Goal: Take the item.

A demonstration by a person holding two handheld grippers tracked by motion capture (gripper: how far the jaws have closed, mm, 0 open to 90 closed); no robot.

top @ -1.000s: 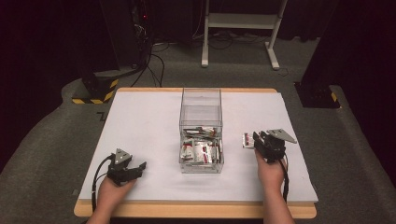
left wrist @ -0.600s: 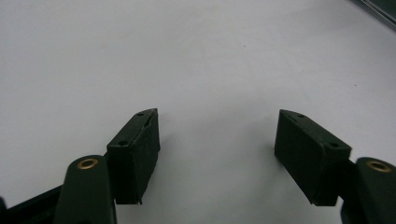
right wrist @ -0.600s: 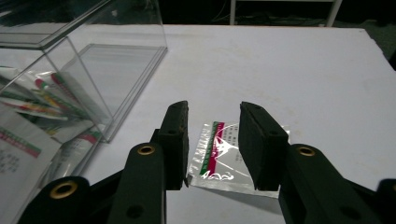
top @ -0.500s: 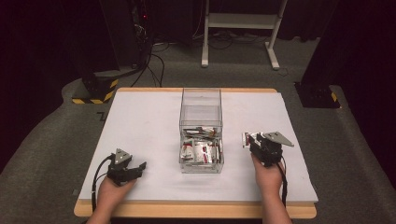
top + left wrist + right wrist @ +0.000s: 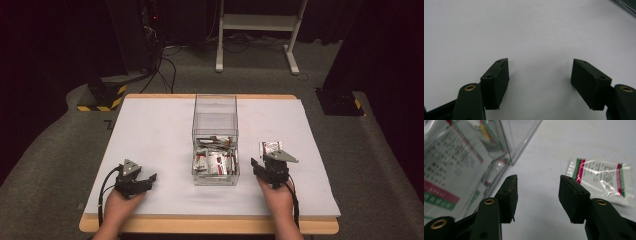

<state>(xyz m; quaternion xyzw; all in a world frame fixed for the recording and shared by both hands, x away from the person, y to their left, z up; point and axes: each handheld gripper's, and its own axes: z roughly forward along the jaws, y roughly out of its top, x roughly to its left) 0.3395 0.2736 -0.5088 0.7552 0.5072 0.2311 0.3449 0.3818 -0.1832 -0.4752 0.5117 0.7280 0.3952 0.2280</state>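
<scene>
- Overhead, high view: a white table (image 5: 150,130) carries a clear plastic box (image 5: 215,120), open at the top, with a heap of small packets (image 5: 215,162) in its near end. One loose packet (image 5: 270,148) lies flat on the table to the right of the box, just beyond the right gripper (image 5: 265,162). The left gripper (image 5: 145,178) rests low on the table, well apart from the box, with bare table ahead of it.
- Left gripper view: both black jaws stand wide apart with nothing between them and bare white table beyond.
- Right gripper view: the jaws stand about half open and have just been opening; nothing lies between them. The loose packet (image 5: 601,181) lies ahead and to the right of the right-hand jaw, clear of it. The box wall (image 5: 521,140) rises to the left, with printed packets (image 5: 446,170) showing through it.
- Handling, judged: the loose packet looks like a thin film sachet with red and green bands, so light, limp and likely to fold or crumple. Its glossy surface may slip under the pads, and lying flat it gives little to catch.
- Where to take hold, judged: pinch one short sealed edge, coming in low so that one jaw slides under the film; a grip across the middle would only press it flat.
</scene>
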